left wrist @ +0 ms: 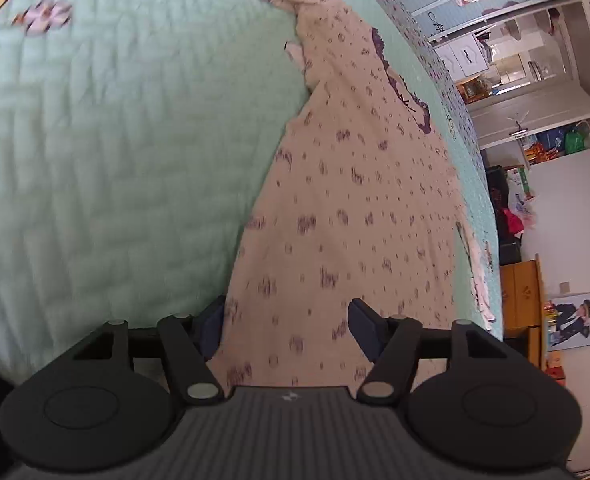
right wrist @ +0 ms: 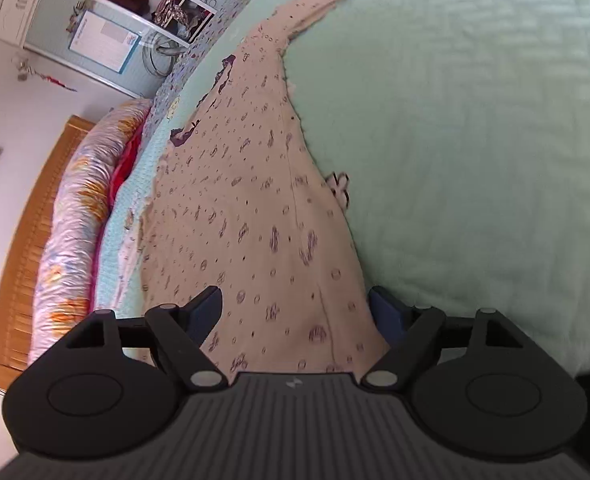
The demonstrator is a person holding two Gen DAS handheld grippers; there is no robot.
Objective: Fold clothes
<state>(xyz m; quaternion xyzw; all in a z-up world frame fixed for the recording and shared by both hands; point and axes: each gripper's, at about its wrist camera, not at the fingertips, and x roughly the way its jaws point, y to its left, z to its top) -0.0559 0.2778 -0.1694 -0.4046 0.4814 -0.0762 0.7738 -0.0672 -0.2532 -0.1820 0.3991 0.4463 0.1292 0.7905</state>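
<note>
Lengthwise, garment [left wrist: 347, 216] runs straight ahead from both spread, empty grippers: left gripper [left wrist: 285, 330], right gripper [right wrist: 297, 316].

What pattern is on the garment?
Pale pink garment with small dark purple prints; clearest in the right wrist view.

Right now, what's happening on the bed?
A person is working with a handheld gripper in each hand over a pale patterned garment that lies stretched lengthwise on a green quilted bedspread. The left gripper and right gripper both hang open above the garment's near end, fingers astride the cloth, with nothing pinched. It lies long and narrow, possibly folded once lengthwise.
</note>
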